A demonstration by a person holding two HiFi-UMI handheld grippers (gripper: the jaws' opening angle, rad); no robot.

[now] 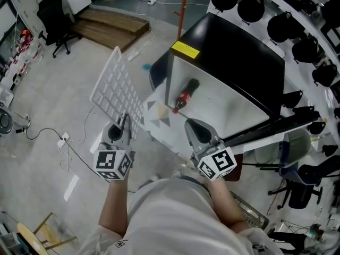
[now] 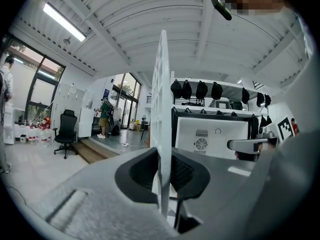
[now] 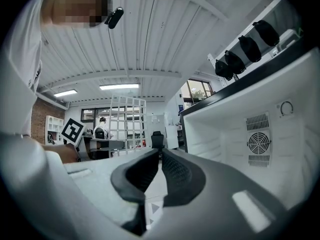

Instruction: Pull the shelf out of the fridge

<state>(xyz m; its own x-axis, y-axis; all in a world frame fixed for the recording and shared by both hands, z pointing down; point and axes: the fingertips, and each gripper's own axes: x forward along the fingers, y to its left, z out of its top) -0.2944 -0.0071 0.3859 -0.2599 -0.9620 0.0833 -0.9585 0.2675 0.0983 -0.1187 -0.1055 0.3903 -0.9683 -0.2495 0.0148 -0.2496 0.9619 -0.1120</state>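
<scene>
Wire shelf (image 1: 118, 92) is out of the fridge (image 1: 234, 57), held tilted to its left, its edge pinched by the left gripper (image 1: 125, 120). Right gripper (image 1: 192, 126), jaws pressed together, holds nothing.

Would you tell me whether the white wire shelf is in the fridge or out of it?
Out: the shelf, clamped in the left claw, stands left of the open fridge, clear of it.

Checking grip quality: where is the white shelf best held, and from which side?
By a rim wire at the shelf's near edge, from the person's side, as the left hand-held gripper does: the flat thin grid stands edge-on between its jaws.
</scene>
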